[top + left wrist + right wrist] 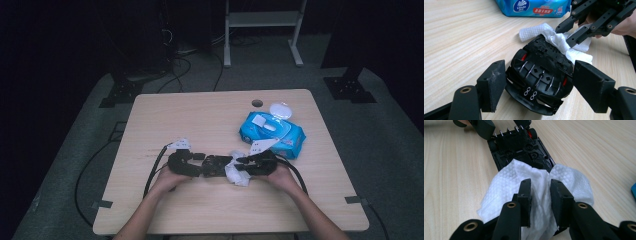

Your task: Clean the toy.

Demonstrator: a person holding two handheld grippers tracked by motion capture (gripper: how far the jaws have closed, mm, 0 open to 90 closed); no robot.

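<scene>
We had both forearms coming in over the near edge of the table (165, 215), hands meeting near the middle of the top, a bit toward the near side.

Left gripper (537, 85): jaws stood fairly wide, one pad either side of the tail end of the toy car (541, 77). Pads sat just beside the body; we couldn't tell if they actually pressed on it. The car was black with red bits at the wheels, chrome exhaust tips facing the left gripper view's camera. In the right gripper view it lay belly up, chassis and screw holes showing (524, 147). In the high view it sat between the two grippers, lengthwise along the table (212, 165).

Right gripper (540, 202): jaws partly closed, pinching a bunched white wet wipe (506, 187) between the pads. The wipe draped over the car's end nearest that gripper, touching the underside, with the rest spread on the wood. From the left gripper view the wipe (557, 41) covered the car's far end, the right gripper's jaws clamped on it from the upper right.

Farther out, toward the far right corner, a blue wet wipes pack (272, 132) lay flat, white lid flipped open (281, 109). It was well apart from the car. A cable hole (257, 103) sat near the far edge, just beyond the pack.

Past the table: grey carpet, black stand bases, a white frame.
</scene>
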